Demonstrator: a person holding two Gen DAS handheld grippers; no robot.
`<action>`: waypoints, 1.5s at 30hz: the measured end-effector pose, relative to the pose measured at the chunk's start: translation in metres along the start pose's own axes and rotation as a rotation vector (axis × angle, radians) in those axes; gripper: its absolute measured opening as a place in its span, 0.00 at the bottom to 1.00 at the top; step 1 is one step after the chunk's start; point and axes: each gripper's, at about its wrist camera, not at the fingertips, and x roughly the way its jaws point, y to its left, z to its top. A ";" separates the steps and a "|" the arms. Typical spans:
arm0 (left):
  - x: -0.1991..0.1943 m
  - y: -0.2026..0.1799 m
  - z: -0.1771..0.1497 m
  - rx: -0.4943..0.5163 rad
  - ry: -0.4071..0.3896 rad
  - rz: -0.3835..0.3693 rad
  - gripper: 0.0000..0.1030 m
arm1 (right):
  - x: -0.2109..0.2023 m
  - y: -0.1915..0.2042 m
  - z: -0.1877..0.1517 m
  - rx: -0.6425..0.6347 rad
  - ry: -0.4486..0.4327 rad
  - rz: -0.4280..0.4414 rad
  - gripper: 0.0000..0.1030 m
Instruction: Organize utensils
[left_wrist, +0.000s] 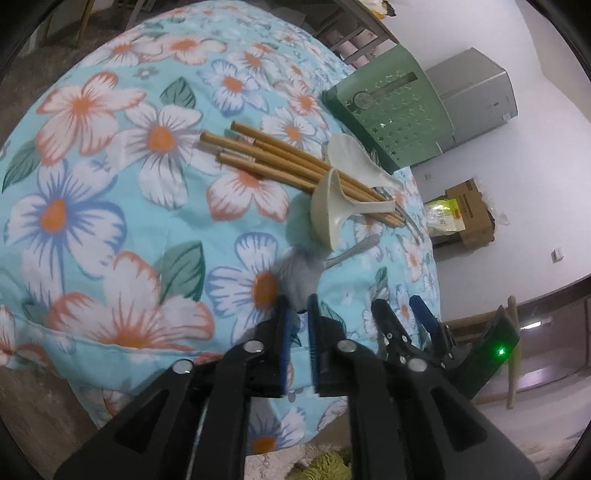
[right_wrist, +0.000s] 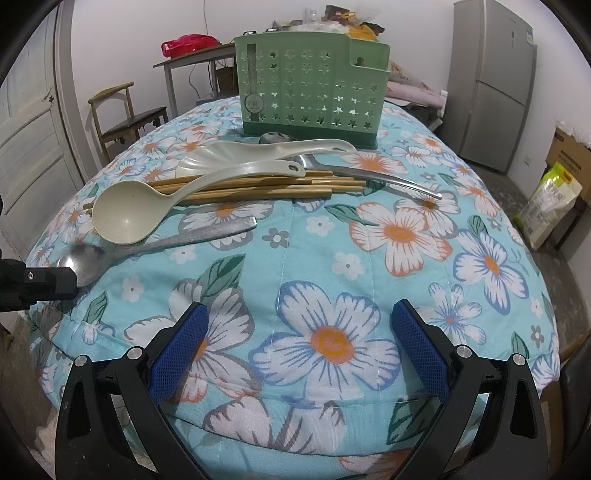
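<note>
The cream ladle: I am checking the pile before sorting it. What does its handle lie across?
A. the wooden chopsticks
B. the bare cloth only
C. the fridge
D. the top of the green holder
A: in the right wrist view the cream ladle has its bowl on the flowered cloth and its handle crosses over the wooden chopsticks, short of the green holder.

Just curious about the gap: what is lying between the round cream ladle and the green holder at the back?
In the right wrist view, wooden chopsticks, a flat cream rice paddle and a long metal spoon lie between the ladle and the green holder.
</note>
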 end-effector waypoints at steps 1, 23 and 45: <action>0.000 -0.001 0.000 0.004 -0.006 0.005 0.13 | 0.000 0.000 0.000 -0.001 0.000 0.000 0.93; 0.017 0.006 0.009 -0.094 -0.091 0.008 0.11 | 0.000 0.001 0.000 0.002 0.000 0.001 0.93; 0.012 0.020 0.007 -0.138 -0.136 -0.042 0.07 | 0.003 0.003 0.001 0.024 -0.005 -0.020 0.93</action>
